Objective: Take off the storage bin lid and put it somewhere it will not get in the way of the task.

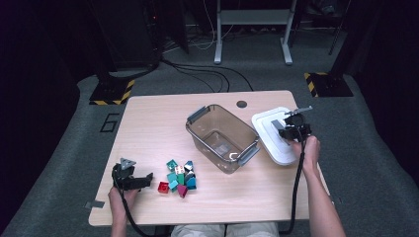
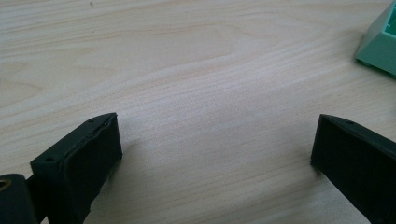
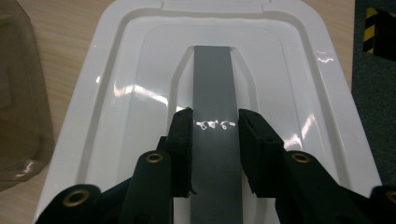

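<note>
A white bin lid (image 1: 267, 123) lies on the right side of the wooden table (image 1: 148, 123), with a grey handle strip (image 3: 212, 74) running along its middle. My right gripper (image 1: 292, 129) comes down on it. In the right gripper view the gripper (image 3: 215, 125) has its two black jaws against either side of that strip, shut on it. The lid (image 3: 126, 70) rests flat. My left gripper (image 1: 147, 178) lies on the table at the front left with its jaws wide apart and only bare wood between them (image 2: 215, 140). A green block (image 2: 380, 42) sits just beyond its tips.
A clear, smoke-tinted plastic bin (image 1: 222, 138) with grey latches stands mid-table, left of the lid, and its wall (image 3: 18, 93) sits close to the lid's edge. A small heap of several coloured blocks (image 1: 179, 177) lies to the right of the left gripper.
</note>
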The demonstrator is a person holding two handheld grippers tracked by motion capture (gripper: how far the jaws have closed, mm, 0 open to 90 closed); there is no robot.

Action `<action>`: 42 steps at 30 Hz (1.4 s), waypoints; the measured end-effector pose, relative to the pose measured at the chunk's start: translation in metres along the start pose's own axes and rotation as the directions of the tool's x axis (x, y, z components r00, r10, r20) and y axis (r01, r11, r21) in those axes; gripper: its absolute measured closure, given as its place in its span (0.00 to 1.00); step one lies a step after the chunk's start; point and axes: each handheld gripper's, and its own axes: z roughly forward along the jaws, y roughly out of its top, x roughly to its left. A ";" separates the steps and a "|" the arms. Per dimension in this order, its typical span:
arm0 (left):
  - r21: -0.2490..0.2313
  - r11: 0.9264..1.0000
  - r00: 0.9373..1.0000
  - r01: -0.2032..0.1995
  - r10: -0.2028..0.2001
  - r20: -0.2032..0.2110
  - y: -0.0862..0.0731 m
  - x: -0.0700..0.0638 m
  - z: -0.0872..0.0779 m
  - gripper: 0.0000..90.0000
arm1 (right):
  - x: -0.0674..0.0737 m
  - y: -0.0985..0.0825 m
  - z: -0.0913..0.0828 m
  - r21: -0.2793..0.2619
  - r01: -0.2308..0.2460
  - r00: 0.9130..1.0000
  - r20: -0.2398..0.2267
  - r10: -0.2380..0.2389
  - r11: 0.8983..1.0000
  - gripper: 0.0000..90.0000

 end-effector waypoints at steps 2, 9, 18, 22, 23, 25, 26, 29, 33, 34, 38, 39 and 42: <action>0.000 1.000 1.000 0.000 0.000 0.000 0.000 0.000 0.000 0.02 | 0.000 -0.003 0.007 0.009 -0.008 1.000 -0.003 0.008 1.000 0.74; 0.000 1.000 1.000 -0.003 0.003 -0.001 0.000 0.000 0.000 0.02 | -0.001 -0.009 0.027 0.024 -0.047 0.999 0.007 0.047 0.999 0.74; 0.000 1.000 1.000 -0.001 0.001 0.000 0.000 0.000 0.000 0.02 | -0.002 -0.017 0.044 0.023 -0.087 0.996 0.027 0.086 0.996 0.74; -0.001 1.000 1.000 -0.001 0.001 0.000 0.000 0.000 0.000 0.02 | -0.001 -0.020 0.051 0.019 -0.127 0.992 0.030 0.126 0.992 0.74; 0.000 1.000 1.000 -0.003 0.003 -0.001 0.000 0.000 0.000 0.02 | -0.001 -0.021 0.052 0.017 -0.130 0.991 0.029 0.129 0.991 0.74; -0.001 1.000 1.000 -0.001 0.001 0.000 0.000 0.000 0.000 0.02 | -0.001 -0.021 0.052 0.020 -0.141 0.990 0.028 0.141 0.990 0.74; -0.001 1.000 1.000 -0.001 0.001 0.000 0.000 0.000 0.000 0.02 | -0.002 -0.022 0.054 0.012 -0.148 0.989 0.027 0.148 0.989 0.74; -0.001 1.000 1.000 -0.002 0.002 0.000 0.000 0.000 0.000 0.02 | -0.002 -0.023 0.056 0.021 -0.153 0.988 0.019 0.153 0.988 0.73; -0.001 1.000 1.000 -0.001 0.001 0.000 0.000 0.000 0.000 0.02 | -0.007 -0.026 0.056 0.006 -0.176 0.984 -0.017 0.176 0.984 0.58; -0.001 1.000 1.000 -0.002 0.002 0.000 0.000 0.000 0.000 0.02 | -0.007 -0.026 0.055 0.008 -0.186 0.982 -0.018 0.186 0.983 0.54; 0.002 1.000 1.000 -0.003 0.003 0.001 0.000 0.000 0.000 0.02 | -0.008 -0.029 0.050 -0.002 -0.180 0.983 -0.027 0.180 0.984 0.36; 0.005 1.000 1.000 -0.007 0.007 0.000 0.000 0.000 -0.001 0.02 | -0.007 -0.029 0.048 -0.005 -0.177 0.984 -0.028 0.177 0.984 0.32; 0.002 1.000 1.000 -0.005 0.005 0.001 0.000 0.000 0.000 0.02 | -0.006 -0.033 0.041 -0.022 -0.157 0.987 -0.036 0.156 0.987 0.19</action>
